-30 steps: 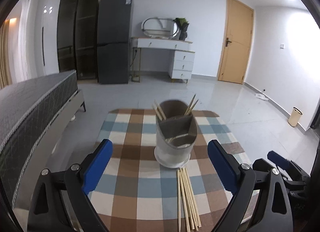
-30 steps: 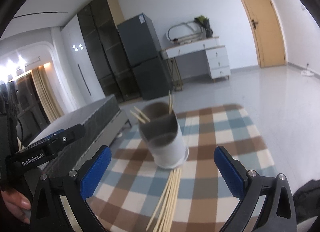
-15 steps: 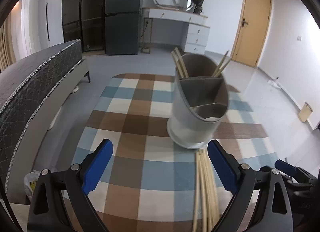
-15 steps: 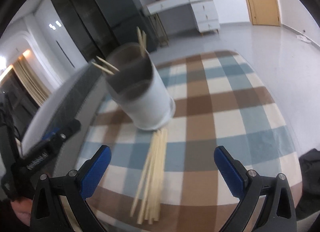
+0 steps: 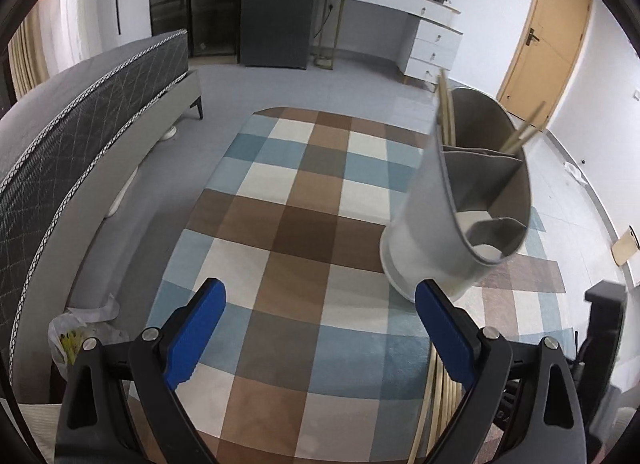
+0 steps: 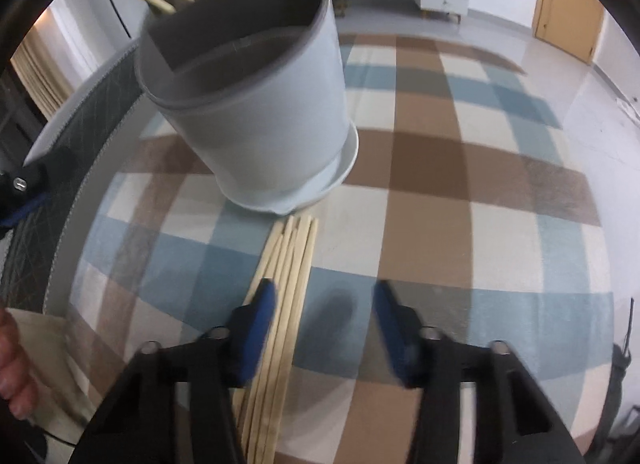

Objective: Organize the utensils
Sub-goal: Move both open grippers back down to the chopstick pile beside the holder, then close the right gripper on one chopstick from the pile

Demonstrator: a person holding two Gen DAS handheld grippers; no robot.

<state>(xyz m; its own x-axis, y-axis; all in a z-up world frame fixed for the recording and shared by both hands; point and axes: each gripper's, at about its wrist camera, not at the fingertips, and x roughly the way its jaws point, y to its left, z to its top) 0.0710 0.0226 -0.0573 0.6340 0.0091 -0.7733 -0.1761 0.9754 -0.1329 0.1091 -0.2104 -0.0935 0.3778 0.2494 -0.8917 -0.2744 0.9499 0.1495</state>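
One checked tablecloth [image 5: 304, 223] of brown, blue and cream squares covers the table and fills most of both views. On it stands one pale grey utensil holder [image 5: 452, 232], a round tub on a white saucer base, split inside by dark grey dividers into compartments. In the left wrist view it sits at about three o'clock, just beyond the right fingertip; in the right wrist view it looms at eleven o'clock. Four upright chopsticks [image 5: 446, 111] poke out of its rear compartments, two leaning one way and two the other.

One bundle of loose chopsticks [image 6: 288, 264], roughly six to eight pale wooden sticks lying side by side, rests flat on the cloth with its far ends touching the holder's base, running toward six o'clock in the right wrist view.

The right gripper [image 6: 324, 304] hovers low over the cloth with its blue pads at a middling gap, holding nothing; its left pad lies over the bundle, and contact cannot be judged through the blur. The left gripper [image 5: 320, 304] has its fingers spread wide and bare above the cloth.

No legible writing shows.
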